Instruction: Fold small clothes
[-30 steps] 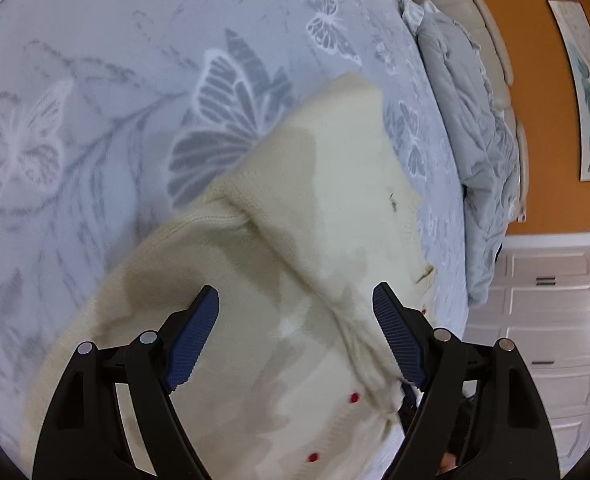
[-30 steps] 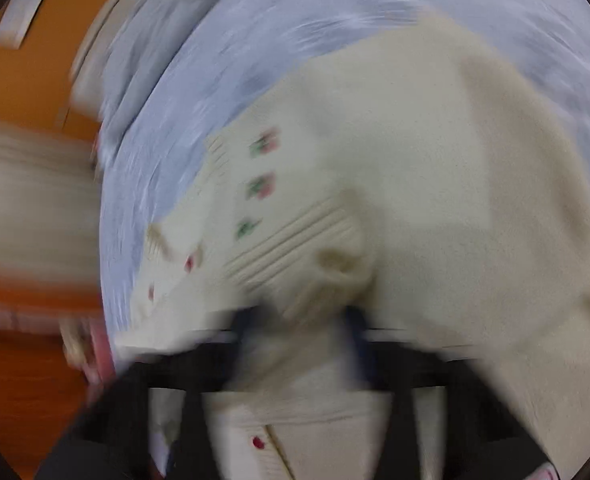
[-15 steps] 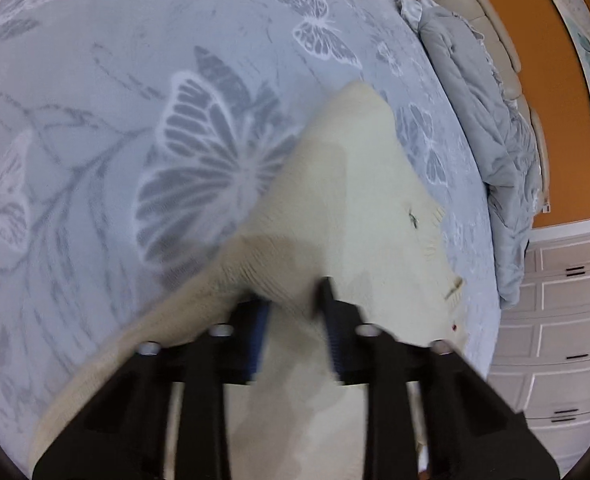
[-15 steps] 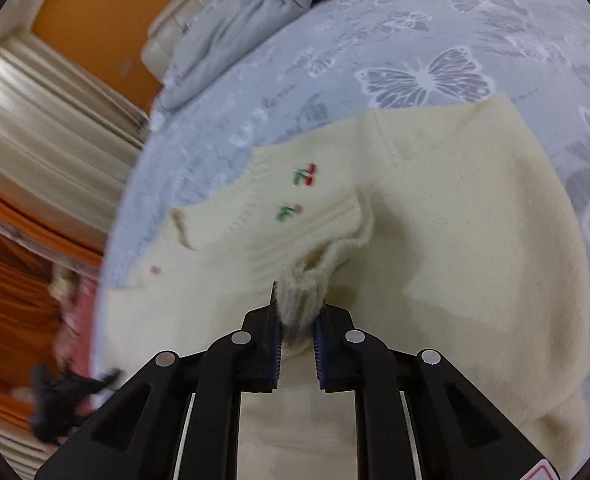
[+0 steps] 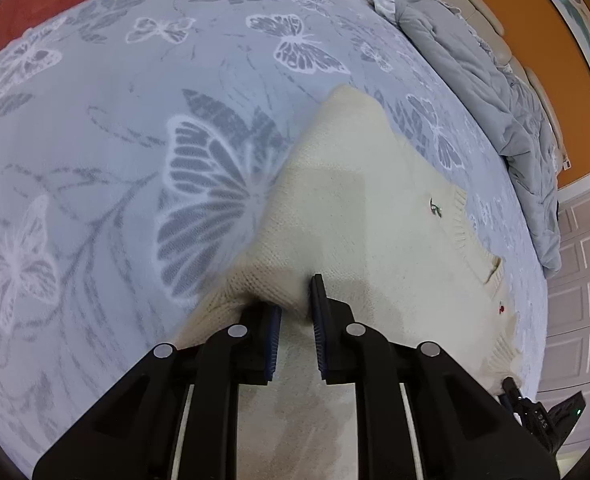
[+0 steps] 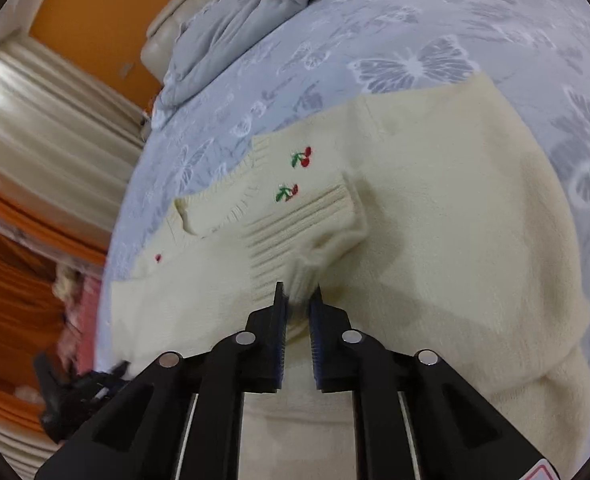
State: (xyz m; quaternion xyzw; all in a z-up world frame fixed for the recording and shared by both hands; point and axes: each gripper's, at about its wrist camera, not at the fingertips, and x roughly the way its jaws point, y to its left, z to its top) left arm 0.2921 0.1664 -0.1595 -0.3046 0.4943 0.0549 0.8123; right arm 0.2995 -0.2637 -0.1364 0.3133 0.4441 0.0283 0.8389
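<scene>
The cream cardigan (image 6: 435, 216) lies spread on the butterfly-print bedspread (image 5: 95, 140). The left gripper (image 5: 295, 300) pinches its knit edge; the right gripper (image 6: 298, 300) clamps the ribbed cuff (image 6: 303, 236) (probably a sleeve end).

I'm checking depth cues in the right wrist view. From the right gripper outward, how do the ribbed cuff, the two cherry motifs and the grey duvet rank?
1. Ribbed cuff: pinched in the right gripper.
2. Lower cherry motif: just beyond the cuff, slightly left.
3. Upper cherry motif: a little farther up the cardigan.
4. Grey duvet: bunched at the bed's far end.
</scene>
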